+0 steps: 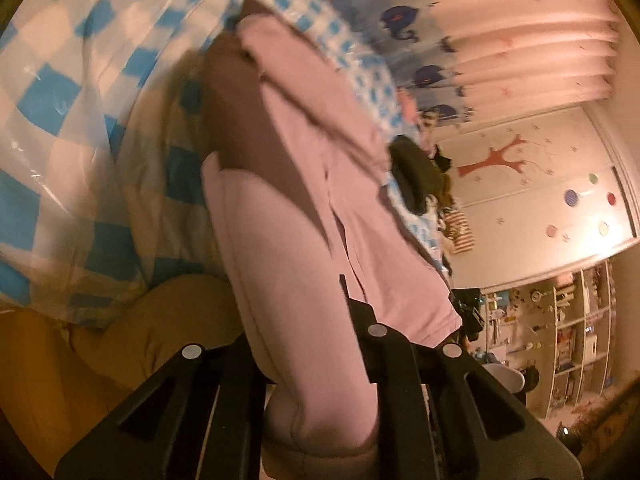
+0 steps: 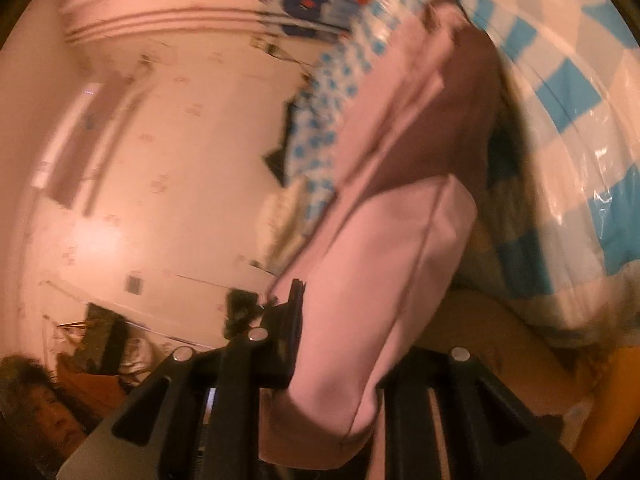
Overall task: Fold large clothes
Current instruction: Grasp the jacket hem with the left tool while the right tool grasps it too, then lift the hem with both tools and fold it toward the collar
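Pink garment [image 2: 360,280] between clamped jaws.

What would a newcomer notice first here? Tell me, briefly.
The pink garment fills the middle of both wrist views, lifted off the blue-and-white checked bedcover behind it. The left gripper and right gripper each have their jaws shut on a pink edge at the bottom of the frame. A red tree decoration marks the wardrobe at right.
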Motion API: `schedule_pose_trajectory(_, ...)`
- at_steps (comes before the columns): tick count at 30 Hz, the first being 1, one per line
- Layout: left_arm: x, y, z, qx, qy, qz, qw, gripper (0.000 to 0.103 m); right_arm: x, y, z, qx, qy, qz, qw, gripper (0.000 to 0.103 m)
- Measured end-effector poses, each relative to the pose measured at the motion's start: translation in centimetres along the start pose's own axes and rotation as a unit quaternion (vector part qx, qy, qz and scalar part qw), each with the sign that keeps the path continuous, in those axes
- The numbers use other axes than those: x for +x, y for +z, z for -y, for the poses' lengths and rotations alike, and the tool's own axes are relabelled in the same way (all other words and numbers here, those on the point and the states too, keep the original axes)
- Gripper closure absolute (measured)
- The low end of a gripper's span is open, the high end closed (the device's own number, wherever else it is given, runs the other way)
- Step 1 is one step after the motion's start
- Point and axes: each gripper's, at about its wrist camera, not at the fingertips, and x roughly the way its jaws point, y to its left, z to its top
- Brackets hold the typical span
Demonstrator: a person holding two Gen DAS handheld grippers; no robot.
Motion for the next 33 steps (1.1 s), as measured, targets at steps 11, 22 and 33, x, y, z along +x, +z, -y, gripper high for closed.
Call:
schedule_pose_trajectory(11,-3.4,-11.2,-6.9,-0.118,-0.060,0.023,0.9909,0.092,-3.5,-10.4,4.3,0.058,0.118,0.084,0.988,0.084)
schedule_pose_trajectory(22,-4.1,-3.8,-1.2,-0.072,-0.152,0.118,0.9787,0.092,-1.8,-3.1,-0.4,-0.013,0.212,0.132,0.968,0.084)
schedule_pose_trajectory(33,-0.2,14.5,4.1,-0.034,-0.185,0.164,0.9683,0.092,4.0,15.1,-3.5,-0.014,0.195,0.171,0.966,0.084)
